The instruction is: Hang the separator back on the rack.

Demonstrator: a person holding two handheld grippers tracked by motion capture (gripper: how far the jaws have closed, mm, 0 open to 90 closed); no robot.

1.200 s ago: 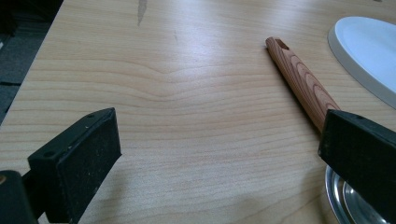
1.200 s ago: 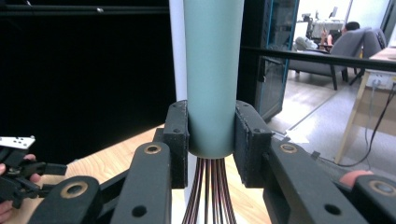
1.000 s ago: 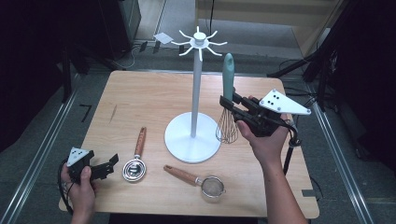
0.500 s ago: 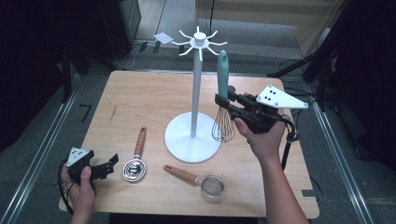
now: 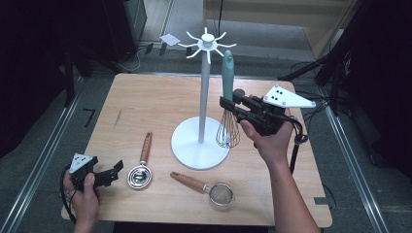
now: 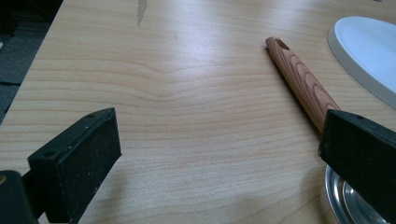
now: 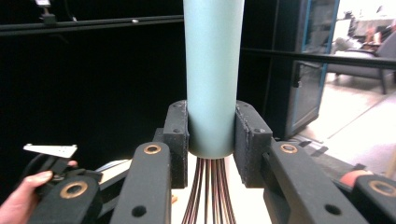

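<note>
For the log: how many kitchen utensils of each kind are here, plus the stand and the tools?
Whisk: 1
Wooden-handled strainer: 1
Wooden-handled measuring cup: 1
White hook stand: 1
Handheld tool: 2, left and right
Total: 6

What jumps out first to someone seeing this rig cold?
The right gripper holding a whisk upright by its teal handle, beside the pole of the tall white hook stand at the table's centre; the right gripper view shows both jaws clamped on the handle just above the wires. At the near left the left gripper rests open beside a wooden-handled steel measuring spoon, with a small strainer lying near the front edge.
</note>
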